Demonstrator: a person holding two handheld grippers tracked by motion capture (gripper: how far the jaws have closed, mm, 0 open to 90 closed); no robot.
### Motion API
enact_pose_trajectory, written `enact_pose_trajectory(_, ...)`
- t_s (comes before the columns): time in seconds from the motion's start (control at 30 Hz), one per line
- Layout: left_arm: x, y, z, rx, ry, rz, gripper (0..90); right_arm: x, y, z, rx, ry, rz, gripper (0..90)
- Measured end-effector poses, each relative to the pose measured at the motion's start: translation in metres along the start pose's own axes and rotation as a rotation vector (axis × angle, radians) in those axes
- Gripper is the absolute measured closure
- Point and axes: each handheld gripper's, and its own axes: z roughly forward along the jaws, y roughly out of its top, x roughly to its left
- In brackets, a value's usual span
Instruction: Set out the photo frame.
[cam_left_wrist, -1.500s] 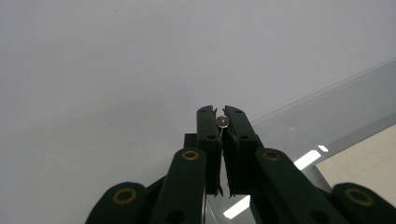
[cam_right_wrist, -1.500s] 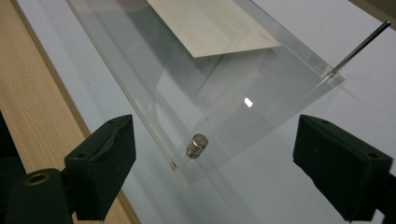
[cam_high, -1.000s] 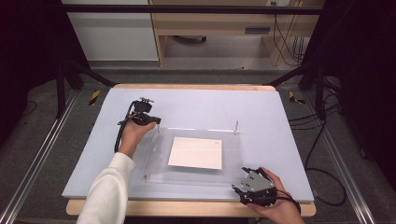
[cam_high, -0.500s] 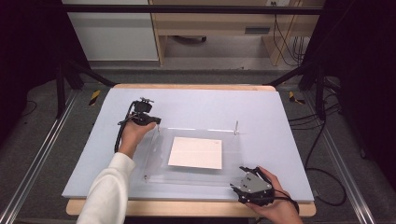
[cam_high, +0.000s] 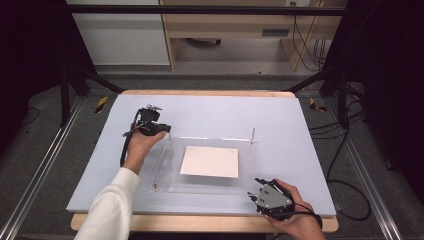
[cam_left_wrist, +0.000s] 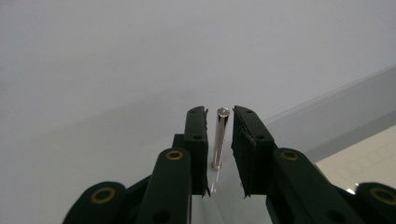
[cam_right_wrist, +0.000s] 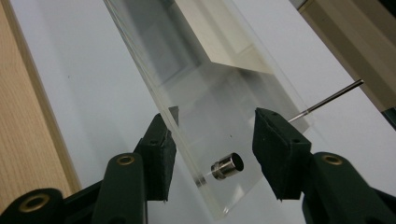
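At the bottom right of the high view we saw the right gripper (cam_high: 256, 192), held in a hand (cam_high: 295, 217) at the near edge of the table (cam_high: 300, 125). It pointed at the near right corner of a clear plastic plate (cam_high: 165, 167) lying flat on the pale blue table top. In the right gripper view its jaws stood apart on either side of that corner, with a short metal peg (cam_right_wrist: 227, 165) sticking up from the plate in the gap between them. The pads did not touch the peg or the plate edge. These jaws had just been closing, and the peg and the corner were between them.

A white sheet of paper (cam_high: 210, 161) lay under or on the clear plate, in the middle of the high view, lined up with the plate's edges.

Farther up, at the left centre of the high view, the left gripper (cam_high: 162, 129) sat at the far left corner of the plate, held by a hand (cam_high: 140, 147) in a white sleeve (cam_high: 107, 207). In the left gripper view a tall thin metal pin (cam_left_wrist: 219, 137) stood upright between its two jaws. A narrow gap showed on each side of the pin, so the pads were not pressing on it. These jaws had just been opening, with the pin between them.

At the far right corner of the plate, another thin pin (cam_high: 252, 135) stood upright, well apart from both grippers.
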Motion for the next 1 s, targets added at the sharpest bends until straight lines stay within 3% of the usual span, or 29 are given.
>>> enact_pose_trajectory(0.13, -0.002, -0.004, -0.031, -0.108, 0.007, 0.040, 67.2, -0.008, 0.006, -0.005, -0.022, 0.008, 0.029, 52.7)
enact_pose_trajectory(0.27, -0.003, -0.010, -0.064, -0.159, 0.009, 0.098, 59.3, -0.016, 0.013, -0.009, -0.022, 0.025, 0.043, 54.1)
enact_pose_trajectory(0.37, -0.008, -0.013, -0.087, -0.179, -0.005, 0.146, 55.4, -0.022, 0.018, -0.011, -0.014, 0.041, 0.054, 54.5)
enact_pose_trajectory(0.6, -0.032, -0.022, -0.133, -0.196, -0.013, 0.301, 39.2, -0.038, 0.029, -0.015, -0.008, 0.067, 0.086, 56.4)
enact_pose_trajectory(0.67, -0.039, -0.023, -0.143, -0.227, -0.014, 0.335, 35.3, -0.042, 0.033, -0.016, -0.005, 0.076, 0.090, 56.9)
enact_pose_trajectory(0.87, -0.064, -0.027, -0.167, -0.260, -0.053, 0.403, 20.7, -0.052, 0.041, -0.018, 0.006, 0.092, 0.098, 58.3)
enact_pose_trajectory(1.0, -0.079, -0.030, -0.176, -0.274, -0.088, 0.435, 18.3, -0.057, 0.043, -0.018, 0.000, 0.100, 0.114, 58.6)
